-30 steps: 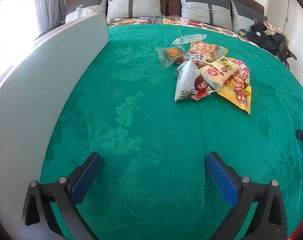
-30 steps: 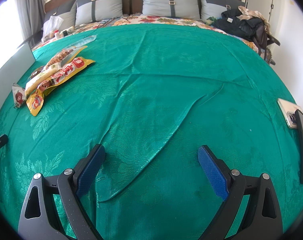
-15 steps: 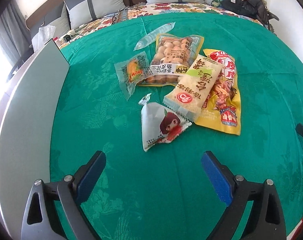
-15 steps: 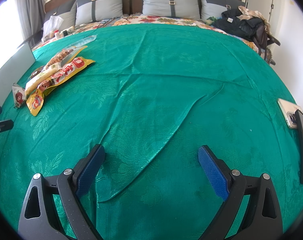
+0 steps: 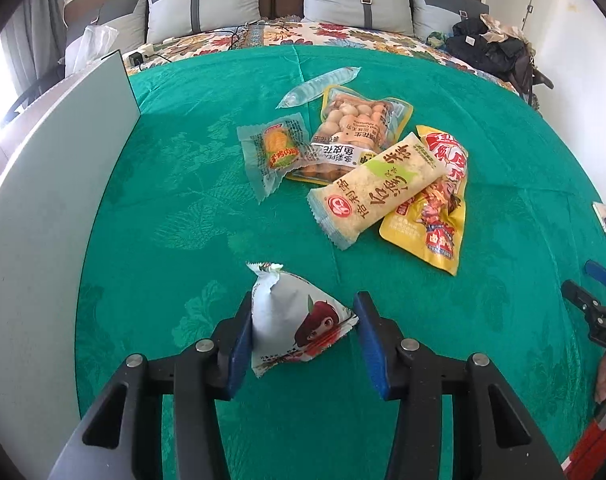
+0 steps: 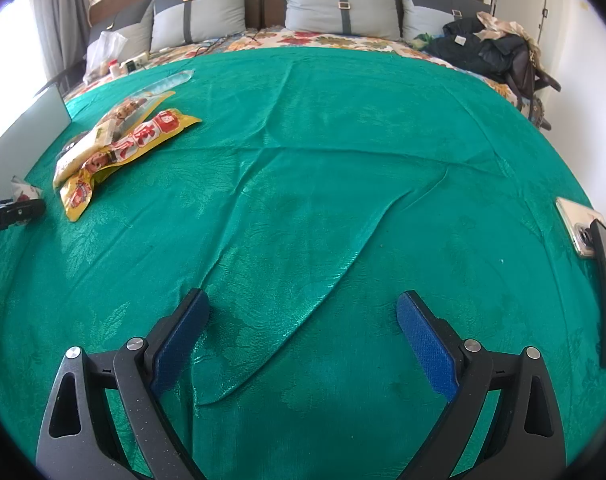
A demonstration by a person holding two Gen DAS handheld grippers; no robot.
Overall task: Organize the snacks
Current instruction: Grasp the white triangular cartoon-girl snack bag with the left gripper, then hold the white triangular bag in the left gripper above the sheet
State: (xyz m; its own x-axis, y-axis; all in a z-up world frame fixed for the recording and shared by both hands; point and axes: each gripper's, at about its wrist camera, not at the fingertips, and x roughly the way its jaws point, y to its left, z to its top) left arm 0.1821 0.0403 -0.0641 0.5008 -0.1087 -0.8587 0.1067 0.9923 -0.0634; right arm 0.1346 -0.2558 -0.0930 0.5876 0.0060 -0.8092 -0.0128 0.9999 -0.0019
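Note:
A white triangular snack packet (image 5: 291,320) with a red cartoon print lies on the green bedspread (image 5: 183,200), between the fingers of my left gripper (image 5: 303,300). The jaws are closing, and the blue pads touch its left side and right corner. Beyond it lie a cream long packet (image 5: 379,192), a yellow packet (image 5: 439,216), a bag of round balls (image 5: 355,136), a corn packet (image 5: 277,152) and a clear tube packet (image 5: 319,86). My right gripper (image 6: 302,298) stands open over bare bedspread, well to the right of the pile (image 6: 115,144).
A grey board (image 5: 43,200) stands upright along the bed's left edge. Two phones (image 6: 579,232) lie at the right edge. Dark clothes (image 6: 483,44) are heaped at the back right. Pillows (image 6: 339,4) line the headboard. Folds crease the bedspread (image 6: 303,220).
My left gripper came forward to the snack pile and narrowed from wide open around the white packet, which now sits apart from the cream packet. The right gripper stayed still.

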